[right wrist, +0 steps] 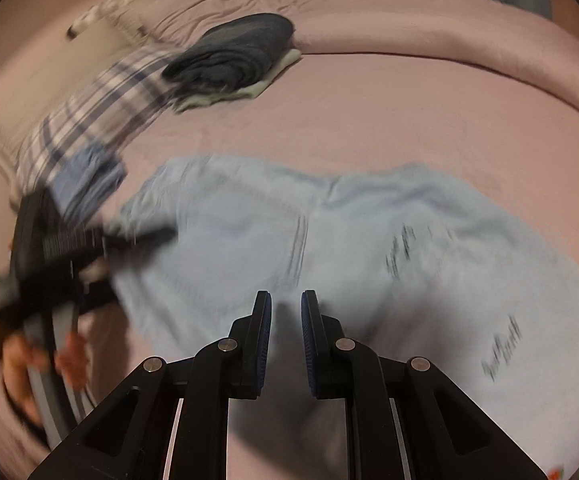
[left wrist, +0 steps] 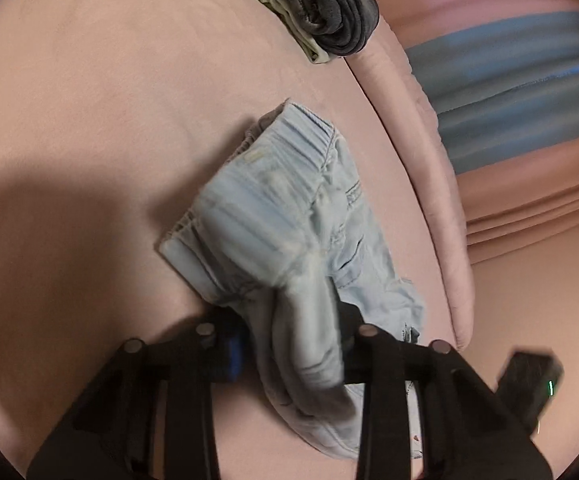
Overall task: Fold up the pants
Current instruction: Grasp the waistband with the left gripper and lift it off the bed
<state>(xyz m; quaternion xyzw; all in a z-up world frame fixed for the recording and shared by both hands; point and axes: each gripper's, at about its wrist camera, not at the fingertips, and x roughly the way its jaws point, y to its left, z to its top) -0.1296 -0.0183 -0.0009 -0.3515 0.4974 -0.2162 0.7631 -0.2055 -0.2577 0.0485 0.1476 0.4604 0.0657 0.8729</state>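
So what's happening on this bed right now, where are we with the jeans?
A person is folding light blue jeans on a pink bed cover, a claw in each hand. The left claw is clamped on a bunched fold of the denim. The right claw hovers over the jeans, nearly closed, with nothing between its pads. A folded dark pair already lies further up the bed.
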